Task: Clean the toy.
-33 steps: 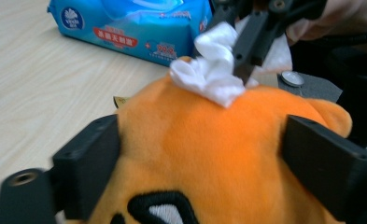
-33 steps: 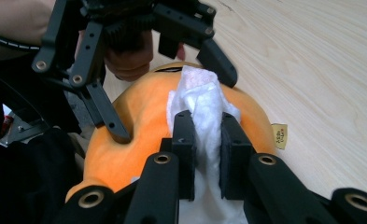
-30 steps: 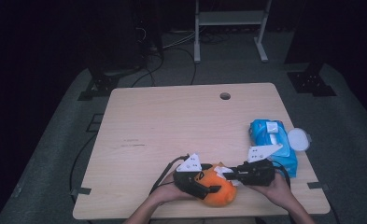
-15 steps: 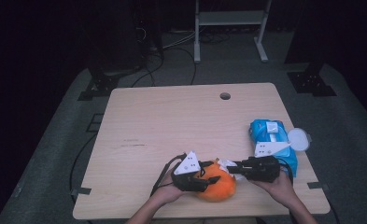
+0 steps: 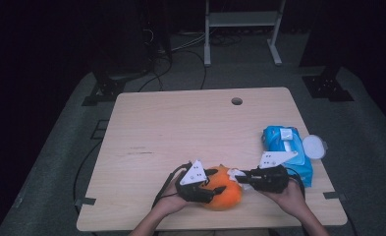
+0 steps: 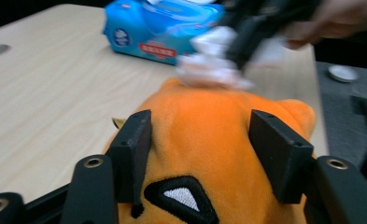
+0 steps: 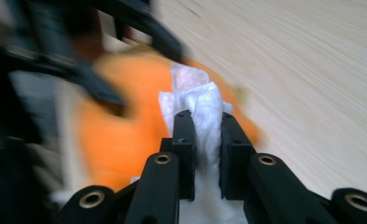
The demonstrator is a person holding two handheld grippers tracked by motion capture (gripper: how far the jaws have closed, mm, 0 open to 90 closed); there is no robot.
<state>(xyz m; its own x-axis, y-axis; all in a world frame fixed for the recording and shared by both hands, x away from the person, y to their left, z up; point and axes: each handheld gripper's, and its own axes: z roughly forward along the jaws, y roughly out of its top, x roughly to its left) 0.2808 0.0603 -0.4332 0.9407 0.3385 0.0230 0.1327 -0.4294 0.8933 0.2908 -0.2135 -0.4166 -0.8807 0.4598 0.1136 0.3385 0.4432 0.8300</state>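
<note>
Closing left gripper (image 6: 200, 154) onto orange plush (image 6: 209, 140), now clamped

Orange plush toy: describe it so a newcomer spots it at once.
On the wooden table, go to the near edge, between the person's hands. The orange plush toy sits there, clamped by the left gripper. It is the only orange thing; the wipes pack beside it is blue.

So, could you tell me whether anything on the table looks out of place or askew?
Only a small thing: the white lid lies loose at the table edge beside the blue wipes pack, partly overhanging. The orange plush toy being wiped looks undamaged.
</note>
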